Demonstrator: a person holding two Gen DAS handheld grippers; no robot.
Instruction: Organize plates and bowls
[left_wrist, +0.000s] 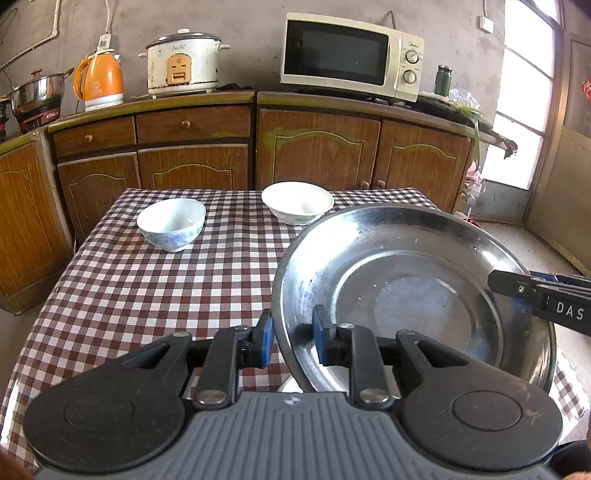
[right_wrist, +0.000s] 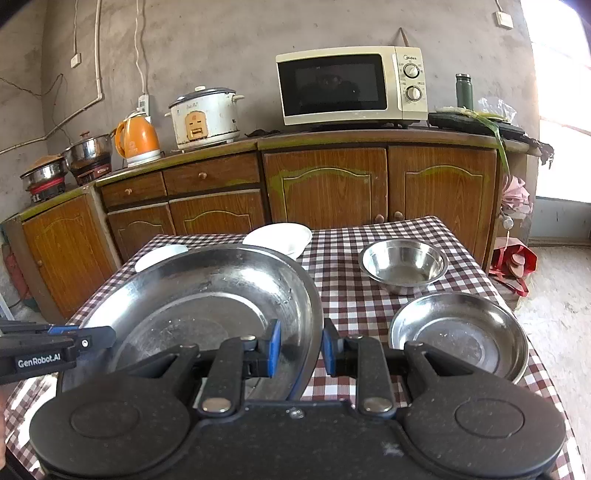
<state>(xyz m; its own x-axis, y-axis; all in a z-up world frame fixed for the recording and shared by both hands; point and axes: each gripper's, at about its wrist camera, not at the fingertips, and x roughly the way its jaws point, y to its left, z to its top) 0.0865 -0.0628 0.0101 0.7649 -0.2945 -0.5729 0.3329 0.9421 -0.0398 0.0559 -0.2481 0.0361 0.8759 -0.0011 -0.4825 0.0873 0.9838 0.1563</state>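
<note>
Checked tablecloth (left_wrist: 147, 288) before wooden cabinets (left_wrist: 317, 147), left gripper (left_wrist: 292, 332) and right gripper (right_wrist: 301, 347) both clamped on the steel plate (left_wrist: 406, 280)

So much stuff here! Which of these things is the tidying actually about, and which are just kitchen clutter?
Part of the job:
big steel plate, clamped at opposite rims by left tongs and right tongs
small steel plate
steel bowl
blue-patterned bowl
white bowl

Just lying about:
microwave
rice cooker
orange kettle
green flask
</note>
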